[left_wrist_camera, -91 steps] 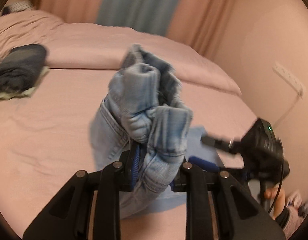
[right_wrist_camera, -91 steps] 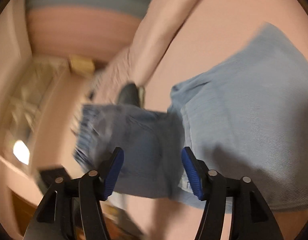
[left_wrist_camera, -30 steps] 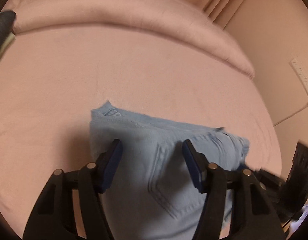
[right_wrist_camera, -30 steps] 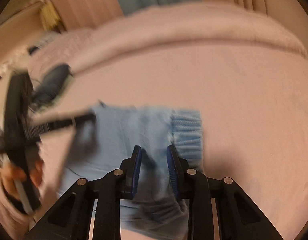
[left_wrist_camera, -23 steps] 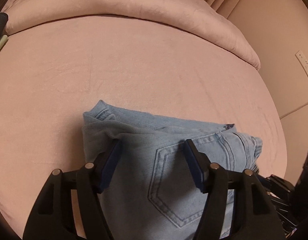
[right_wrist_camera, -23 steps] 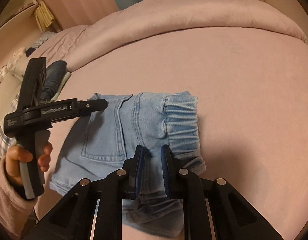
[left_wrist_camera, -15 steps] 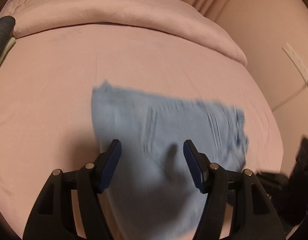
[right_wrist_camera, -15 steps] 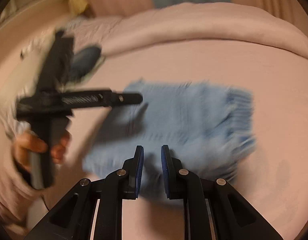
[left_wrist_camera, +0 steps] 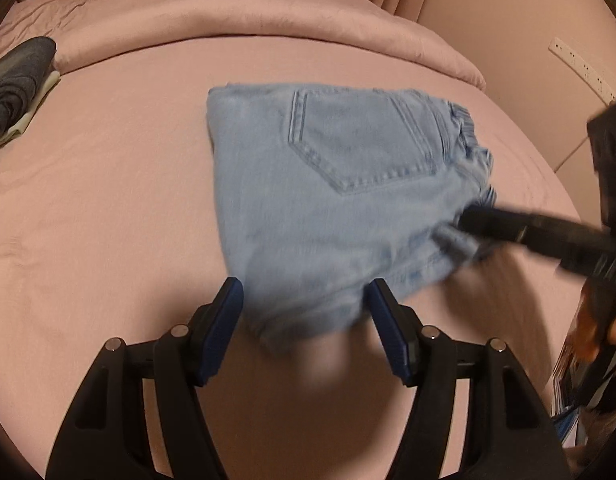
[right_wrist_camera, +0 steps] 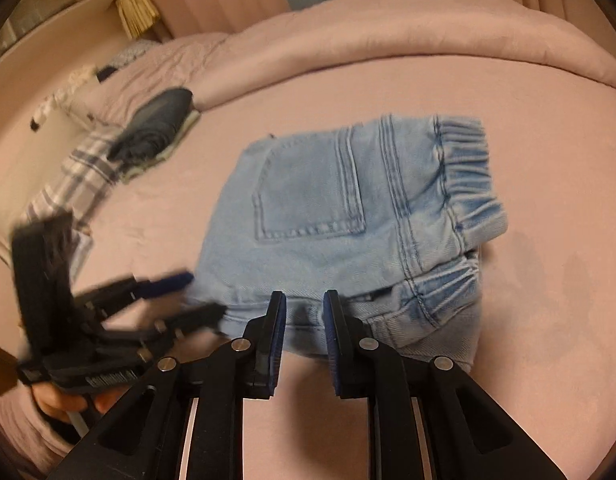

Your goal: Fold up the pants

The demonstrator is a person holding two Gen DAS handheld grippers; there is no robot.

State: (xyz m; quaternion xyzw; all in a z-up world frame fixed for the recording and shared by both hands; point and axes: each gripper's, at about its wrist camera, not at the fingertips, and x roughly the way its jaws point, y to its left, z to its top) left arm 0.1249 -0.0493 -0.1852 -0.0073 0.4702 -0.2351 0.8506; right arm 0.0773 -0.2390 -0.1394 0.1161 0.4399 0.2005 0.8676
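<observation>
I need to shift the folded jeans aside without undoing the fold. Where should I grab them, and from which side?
Judging by the stack, take the folded jeans at the near folded edge and come in low from the near side. There the layers lie together, so one pinch could catch them all. The elastic waistband end gapes into separate flaps.

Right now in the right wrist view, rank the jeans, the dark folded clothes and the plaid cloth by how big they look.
1. Jeans, clearly largest, though nearest the camera.
2. Plaid cloth and dark folded clothes look alike, both farther off; no ranking.
</observation>
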